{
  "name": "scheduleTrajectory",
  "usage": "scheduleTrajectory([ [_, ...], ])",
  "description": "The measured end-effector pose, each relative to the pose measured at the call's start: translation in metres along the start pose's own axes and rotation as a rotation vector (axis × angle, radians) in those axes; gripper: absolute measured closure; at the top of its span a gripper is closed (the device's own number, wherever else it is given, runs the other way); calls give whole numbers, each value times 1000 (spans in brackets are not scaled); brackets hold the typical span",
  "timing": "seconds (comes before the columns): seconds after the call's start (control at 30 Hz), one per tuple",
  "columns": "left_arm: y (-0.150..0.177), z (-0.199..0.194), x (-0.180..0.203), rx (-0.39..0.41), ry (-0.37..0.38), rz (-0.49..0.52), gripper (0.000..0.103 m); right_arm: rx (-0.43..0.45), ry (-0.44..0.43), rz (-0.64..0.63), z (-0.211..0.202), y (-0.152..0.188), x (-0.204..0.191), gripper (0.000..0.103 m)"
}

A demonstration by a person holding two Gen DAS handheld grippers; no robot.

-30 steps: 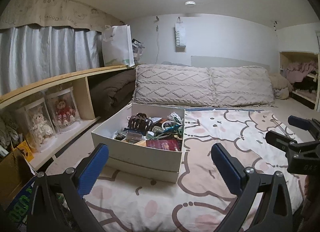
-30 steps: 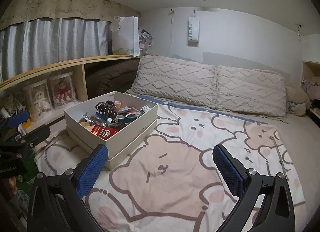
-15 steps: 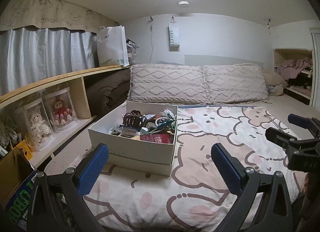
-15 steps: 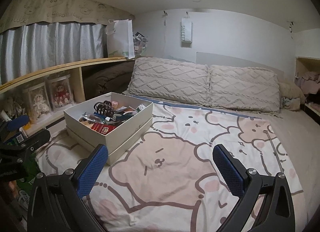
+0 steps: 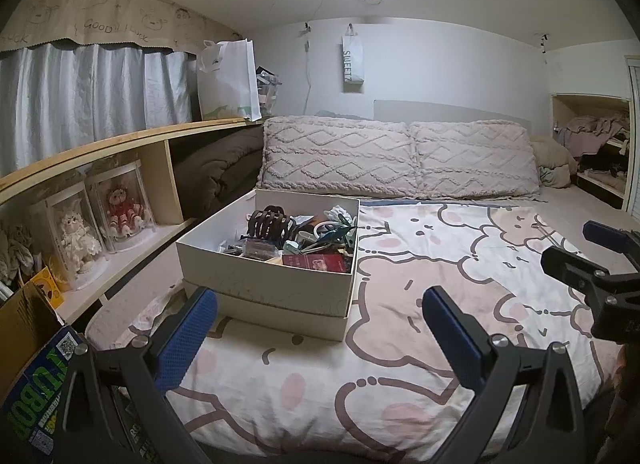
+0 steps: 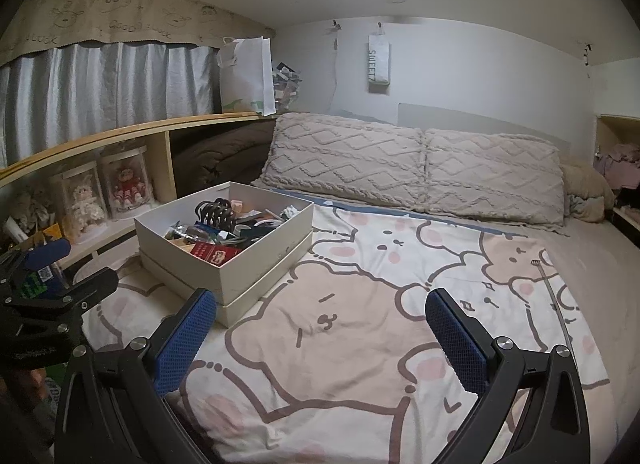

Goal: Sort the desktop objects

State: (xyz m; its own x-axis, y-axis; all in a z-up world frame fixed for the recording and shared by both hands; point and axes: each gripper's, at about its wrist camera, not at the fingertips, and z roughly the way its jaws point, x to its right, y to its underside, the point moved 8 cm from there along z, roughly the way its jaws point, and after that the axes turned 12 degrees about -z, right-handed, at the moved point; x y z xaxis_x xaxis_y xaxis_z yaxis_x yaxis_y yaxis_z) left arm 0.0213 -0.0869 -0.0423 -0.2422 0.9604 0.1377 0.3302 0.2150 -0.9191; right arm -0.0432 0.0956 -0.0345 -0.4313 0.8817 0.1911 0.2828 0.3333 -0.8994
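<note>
A white open box [image 5: 264,276] sits in its lid on the bear-print bedspread, left of centre; it also shows in the right wrist view [image 6: 260,252]. It holds a jumble of small items: a brown claw hair clip [image 5: 270,223], a red booklet [image 5: 316,263], cables and clips. My left gripper [image 5: 320,336] is open and empty, above the bed's near edge in front of the box. My right gripper [image 6: 322,338] is open and empty, to the right of the box over the bedspread.
Two knitted pillows [image 5: 400,159] lie at the head of the bed. A wooden shelf [image 5: 100,143] along the left holds boxed dolls [image 5: 120,203] and a white bag [image 5: 228,79]. A thin metal stick [image 6: 554,296] lies on the right of the bedspread.
Both grippers have drawn back and lifted a little from the box, so more of the bed shows. Both stay open and empty.
</note>
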Motion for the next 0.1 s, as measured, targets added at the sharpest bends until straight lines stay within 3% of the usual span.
scheduleTrajectory([
  [0.1,1,1,1,0,-14,15,0,-2,-3,8,0,1,0,0],
])
